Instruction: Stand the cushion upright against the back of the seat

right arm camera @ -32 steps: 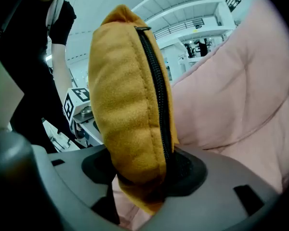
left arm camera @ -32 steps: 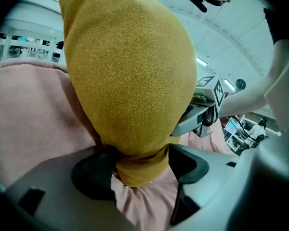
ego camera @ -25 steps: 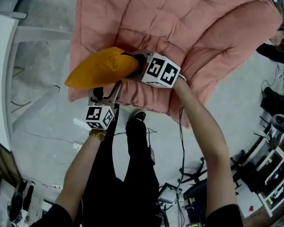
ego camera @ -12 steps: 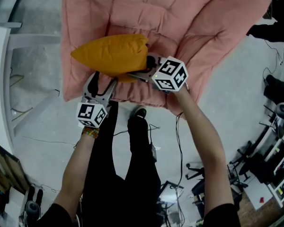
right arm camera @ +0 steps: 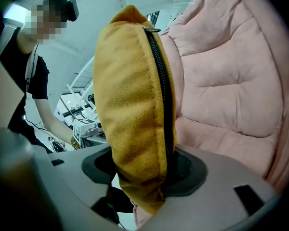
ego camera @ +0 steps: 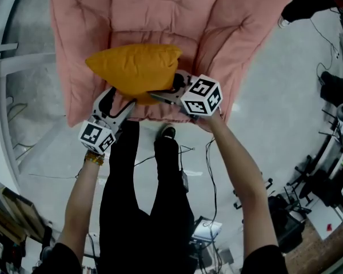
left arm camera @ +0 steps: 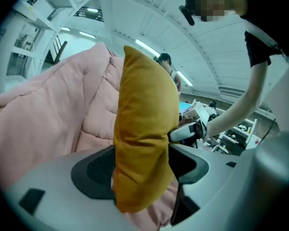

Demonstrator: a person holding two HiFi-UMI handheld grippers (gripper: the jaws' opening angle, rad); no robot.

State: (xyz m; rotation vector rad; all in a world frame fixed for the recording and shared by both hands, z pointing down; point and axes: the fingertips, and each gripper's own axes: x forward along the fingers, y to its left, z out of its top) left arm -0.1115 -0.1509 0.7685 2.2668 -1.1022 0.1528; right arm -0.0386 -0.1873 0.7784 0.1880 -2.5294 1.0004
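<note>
The mustard-yellow cushion (ego camera: pixel 135 68) is held above the pink padded seat (ego camera: pixel 143 10). My left gripper (ego camera: pixel 115 100) is shut on the cushion's near left edge (left arm camera: pixel 144 138). On its near right edge, along the dark zip, my right gripper (ego camera: pixel 172 90) is shut too (right arm camera: pixel 135 109). In both gripper views the cushion stands on edge between the pads, with the pink backrest (right arm camera: pixel 231 71) behind it. The jaw tips are hidden under the cushion in the head view.
The pink seat (left arm camera: pixel 43 124) fills the upper part of the head view. A white frame (ego camera: pixel 0 96) runs along the left. My own legs and foot (ego camera: pixel 167 135) stand at the seat's front edge. Shelves and gear (ego camera: pixel 331 176) crowd the right side.
Both grippers have carried the cushion up and farther over the seat, turning it from a slanted pose to a wider, more level one. The grips on both edges have stayed the same.
</note>
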